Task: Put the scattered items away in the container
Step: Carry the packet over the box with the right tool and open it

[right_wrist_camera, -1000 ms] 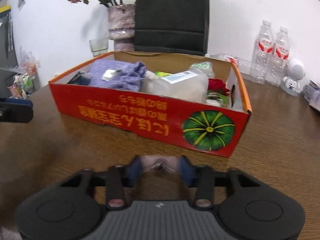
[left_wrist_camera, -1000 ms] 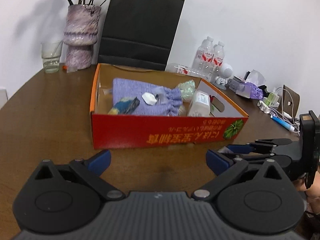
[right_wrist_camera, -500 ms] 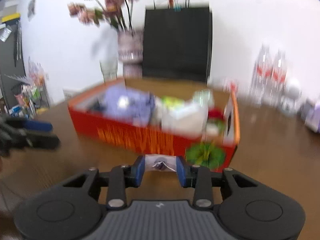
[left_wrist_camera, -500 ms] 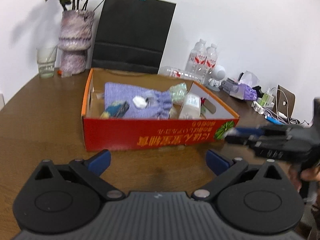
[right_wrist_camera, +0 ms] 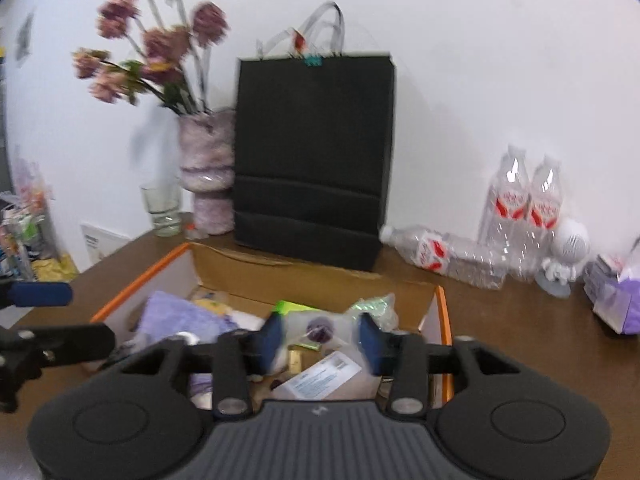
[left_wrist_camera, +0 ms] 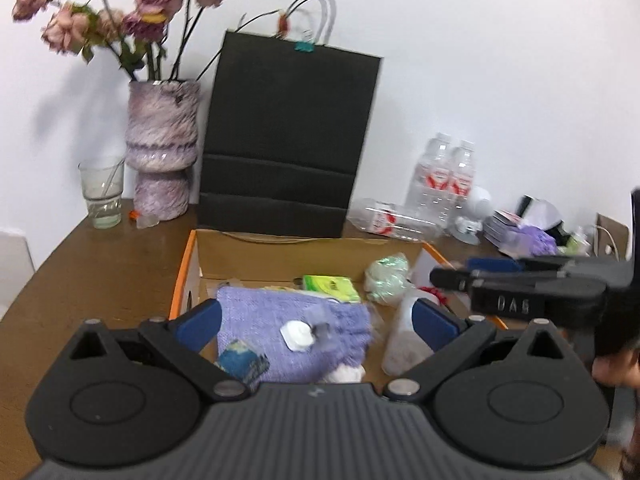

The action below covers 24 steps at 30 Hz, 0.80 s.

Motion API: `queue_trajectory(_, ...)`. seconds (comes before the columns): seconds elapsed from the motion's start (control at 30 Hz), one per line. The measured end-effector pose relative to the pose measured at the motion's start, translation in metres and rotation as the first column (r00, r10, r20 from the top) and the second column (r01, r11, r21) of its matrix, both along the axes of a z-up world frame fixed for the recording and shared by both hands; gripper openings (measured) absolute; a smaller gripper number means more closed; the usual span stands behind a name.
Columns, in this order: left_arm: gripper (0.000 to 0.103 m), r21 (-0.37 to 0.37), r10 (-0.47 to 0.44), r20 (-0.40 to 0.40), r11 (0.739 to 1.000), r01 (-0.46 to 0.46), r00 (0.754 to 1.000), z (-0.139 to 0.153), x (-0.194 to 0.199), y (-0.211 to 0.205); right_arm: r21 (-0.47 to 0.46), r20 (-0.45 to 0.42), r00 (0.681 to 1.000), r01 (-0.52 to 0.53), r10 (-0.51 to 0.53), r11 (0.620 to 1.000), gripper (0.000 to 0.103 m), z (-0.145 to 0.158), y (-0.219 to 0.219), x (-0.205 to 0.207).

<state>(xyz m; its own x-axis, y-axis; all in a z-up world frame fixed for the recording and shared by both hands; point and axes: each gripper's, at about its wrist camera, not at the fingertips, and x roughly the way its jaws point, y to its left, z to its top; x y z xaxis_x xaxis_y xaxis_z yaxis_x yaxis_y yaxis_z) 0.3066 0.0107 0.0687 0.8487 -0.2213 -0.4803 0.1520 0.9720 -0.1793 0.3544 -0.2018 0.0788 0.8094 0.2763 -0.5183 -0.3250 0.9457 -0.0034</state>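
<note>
The orange-rimmed cardboard box (left_wrist_camera: 192, 264) is taken as the landmark; it is seen on the brown table (left_wrist_camera: 100, 264), directly in front of a black paper bag (left_wrist_camera: 288, 140).

The left gripper (left_wrist_camera: 316, 316) is held above the near side of the box, jaws spread wide, nothing between its blue pads (left_wrist_camera: 198, 318). Below it, inside the box, a purple knitted cloth (left_wrist_camera: 280, 320) is seen with a small white item (left_wrist_camera: 296, 334) lying on it, a blue-patterned item (left_wrist_camera: 240, 362) at its near-left edge, a green packet (left_wrist_camera: 328, 286) behind it, a crinkled clear wrap (left_wrist_camera: 386, 276) toward the back right corner, and a white bottle (left_wrist_camera: 404, 336) lying at the right side.

The right gripper (right_wrist_camera: 320, 338) is also held over the box, at its right half; its jaws are opening. A small clear bag with a dark purple spot (right_wrist_camera: 318, 326) is seen between the pads (blurred, so whether either pad is touched cannot be told). The labelled bottle (right_wrist_camera: 328, 378) is seen below it in the box.

Left of the box, back by the wall, a mottled purple vase (left_wrist_camera: 162, 148) with dried pink flowers (left_wrist_camera: 140, 8) and a glass (left_wrist_camera: 102, 194) are placed. Right of the box, two upright water bottles (right_wrist_camera: 524, 204), one lying bottle (right_wrist_camera: 440, 254) and a white round figurine (right_wrist_camera: 568, 254) are seen.
</note>
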Motion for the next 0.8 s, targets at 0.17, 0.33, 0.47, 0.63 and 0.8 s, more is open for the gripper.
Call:
queue_trajectory(0.17, 0.103, 0.021, 0.064, -0.027, 0.998, -0.064, 0.998, -0.01, 0.023, 0.001, 0.021, -0.031, 0.998, 0.046, -0.045, 0.999, 0.09, -0.014, 0.001, 0.016)
queue_trajectory(0.33, 0.103, 0.071, 0.107, -0.053, 0.992, -0.103, 0.993, -0.014, 0.034, -0.003, 0.015, -0.07, 0.996, 0.063, -0.061, 0.998, 0.099, -0.012, -0.002, 0.018)
queue_trajectory(0.47, 0.103, 0.094, 0.128, -0.117, 0.989, -0.117, 0.985, -0.012, 0.036, -0.006, 0.043, -0.109, 0.992, 0.065, -0.06, 0.997, 0.103, -0.001, -0.006, 0.01)
queue_trajectory(0.63, 0.103, 0.12, 0.155, -0.166, 0.983, -0.136, 0.974, 0.002, 0.026, -0.01, 0.07, -0.154, 0.987, 0.057, -0.046, 0.996, 0.103, 0.021, -0.009, -0.013)
queue_trajectory(0.8, 0.103, 0.15, 0.184, -0.184, 0.976, -0.157, 0.966, 0.016, 0.006, -0.014, 0.004, -0.163, 0.981, 0.11, -0.108, 0.994, 0.103, 0.04, -0.008, -0.039)
